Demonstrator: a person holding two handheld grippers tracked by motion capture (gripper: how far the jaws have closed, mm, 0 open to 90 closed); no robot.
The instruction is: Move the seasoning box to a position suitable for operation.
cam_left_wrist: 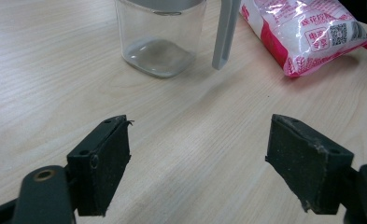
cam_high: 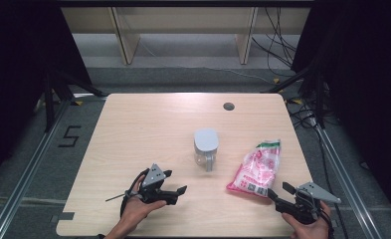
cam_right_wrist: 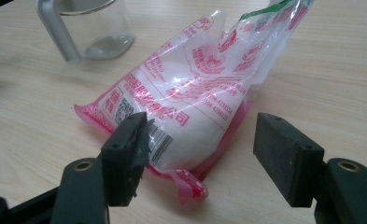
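Observation:
A clear glass jar (cam_high: 206, 148) with a grey lid and a grey handle stands near the middle of the wooden table (cam_high: 143, 124). To its right lies a pink and white bag of white grains (cam_high: 257, 169). My left gripper (cam_high: 175, 185) rests low at the front left, open, its jaws pointing toward the jar (cam_left_wrist: 160, 39) with bare wood between them. My right gripper (cam_high: 280, 191) is at the front right, open, with the near end of the bag (cam_right_wrist: 190, 102) just beyond its jaws. Nothing is gripped.
A small grey grommet hole (cam_high: 228, 106) sits near the table's far edge. Black stands and cables flank the table on both sides. The table's front edge lies just under both hands.

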